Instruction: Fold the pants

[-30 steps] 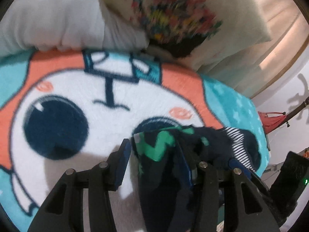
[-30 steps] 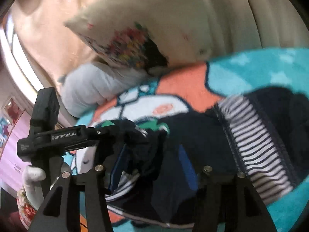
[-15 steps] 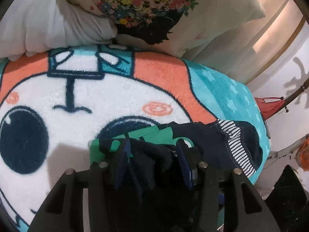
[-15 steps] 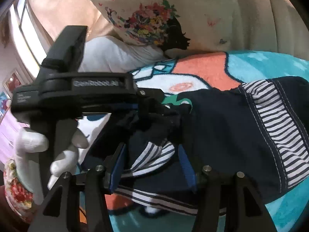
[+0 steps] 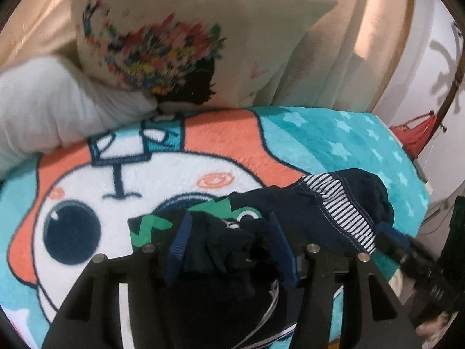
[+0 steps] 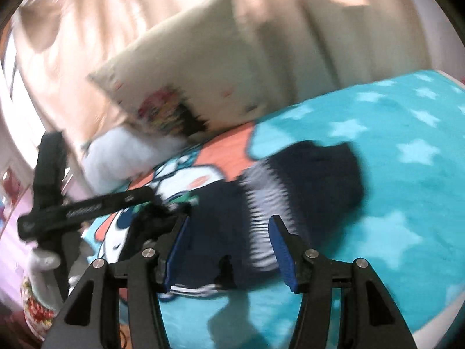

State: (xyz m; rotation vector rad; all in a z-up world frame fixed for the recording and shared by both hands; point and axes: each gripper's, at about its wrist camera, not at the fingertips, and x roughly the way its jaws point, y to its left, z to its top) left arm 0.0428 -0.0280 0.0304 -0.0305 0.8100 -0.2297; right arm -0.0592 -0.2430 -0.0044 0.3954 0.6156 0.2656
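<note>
Where the left wrist view looks along its fingers, the left tool (image 5: 229, 244) has its two blue pads set apart with a bunched dark fold of the pants (image 5: 305, 218) lying between them; whether the pads press that fold cannot be told. Ahead of the tool and to its right, the pants spread as a navy heap with a striped band (image 5: 343, 206) and a green zigzag print (image 5: 148, 224), resting on the blanket (image 5: 334, 142). Blanket: teal with pale stars, bearing a cartoon face in white and orange. Beyond the tool, at the far end of the bed: a floral pillow (image 5: 180, 29), and left of it a white pillow (image 5: 58, 101). Part of the right tool shows at the lower right edge, beside the striped band.

Right wrist view, blurred. The right tool (image 6: 229, 247) stands open, blue pads well apart and gripping nothing. Pants (image 6: 314, 174) lie on the blanket (image 6: 407, 189) just ahead of the pads, striped band across the middle. Left of this tool, the left tool (image 6: 151, 215) reaches in over the near-left end of the pants, held by a white-gloved hand (image 6: 43, 261). Floral pillow (image 6: 174, 67) stands beyond.
</note>
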